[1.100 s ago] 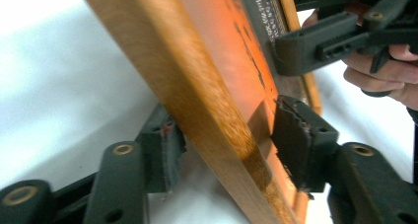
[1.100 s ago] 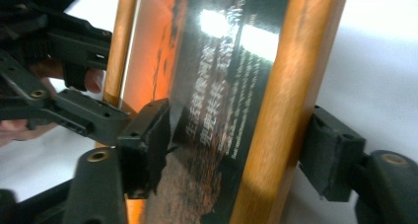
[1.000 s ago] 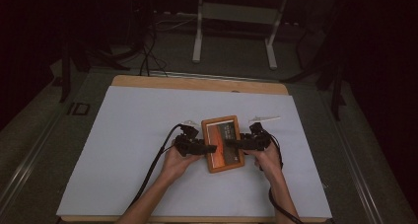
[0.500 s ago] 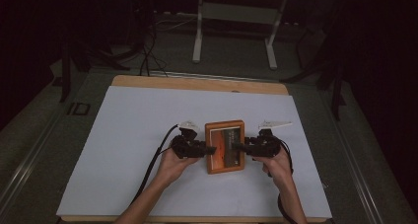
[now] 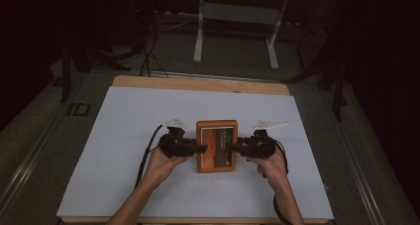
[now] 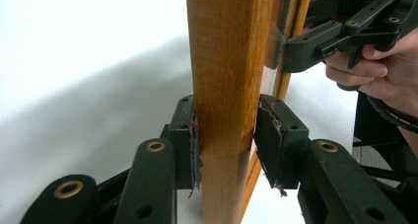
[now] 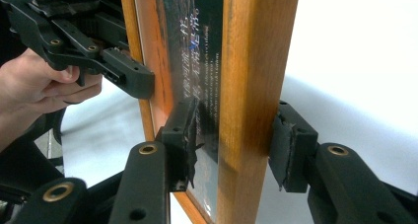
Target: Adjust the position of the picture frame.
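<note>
White table across the middle of the high view, wooden edge along the top. Wooden picture frame at centre frame there, held between two grippers, glass face up with dark orange print and small text. Left gripper at left of the frame, right gripper at right, a hand behind each, forearms entering from bottom edge.

Left gripper view: picture frame edge-on, upright through centre, pinched between both pads, jaws just closed further onto it. Right gripper view: picture frame clamped across its wooden border, one pad on glass side, one on back; jaws just narrowing onto it. Other gripper at upper left, gripping opposite edge.
</note>
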A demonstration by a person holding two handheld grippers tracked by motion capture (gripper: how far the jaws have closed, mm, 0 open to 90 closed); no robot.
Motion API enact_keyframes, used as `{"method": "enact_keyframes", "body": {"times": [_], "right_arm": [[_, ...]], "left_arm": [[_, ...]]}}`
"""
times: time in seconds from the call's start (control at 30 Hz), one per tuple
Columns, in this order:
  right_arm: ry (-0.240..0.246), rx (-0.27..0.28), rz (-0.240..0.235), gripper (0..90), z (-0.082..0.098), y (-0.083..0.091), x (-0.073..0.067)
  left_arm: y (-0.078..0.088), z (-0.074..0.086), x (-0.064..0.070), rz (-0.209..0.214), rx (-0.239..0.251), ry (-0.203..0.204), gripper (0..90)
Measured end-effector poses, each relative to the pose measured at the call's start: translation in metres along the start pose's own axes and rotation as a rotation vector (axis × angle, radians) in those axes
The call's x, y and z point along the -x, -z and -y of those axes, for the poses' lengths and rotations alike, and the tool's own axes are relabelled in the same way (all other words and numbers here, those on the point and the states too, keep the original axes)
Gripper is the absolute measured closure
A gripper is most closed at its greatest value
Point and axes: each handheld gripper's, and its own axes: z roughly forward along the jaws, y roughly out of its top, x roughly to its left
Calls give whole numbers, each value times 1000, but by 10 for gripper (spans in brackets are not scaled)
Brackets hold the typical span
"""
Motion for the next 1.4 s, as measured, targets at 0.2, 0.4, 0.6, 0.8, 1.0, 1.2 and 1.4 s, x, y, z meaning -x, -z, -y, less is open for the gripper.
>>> {"method": "enact_keyframes", "body": {"times": [0.2, 0.4, 0.6, 0.8, 1.0, 1.2, 1.4], "right_arm": [[2, -6, -18, 596, -2, -10, -8], [-5, -1, -31, 605, -3, -16, -13], [-21, -5, -48, 615, -3, -23, -16], [-35, -16, -63, 624, 0, -30, -18], [-62, -41, -74, 635, 4, -38, -18], [-83, -60, -80, 636, 7, -46, -17], [-116, -60, -77, 629, 11, -51, -10]], "left_arm": [[11, 3, -6, 9, -8, 9, 624], [21, 7, -12, 21, -5, 14, 623], [26, 12, -17, 23, -3, 32, 619], [29, 17, -23, 38, -17, 60, 616], [30, 24, -31, 53, -30, 97, 607], [30, 29, -36, 34, -32, 104, 602], [26, 30, -37, 10, -20, 114, 600]]}}
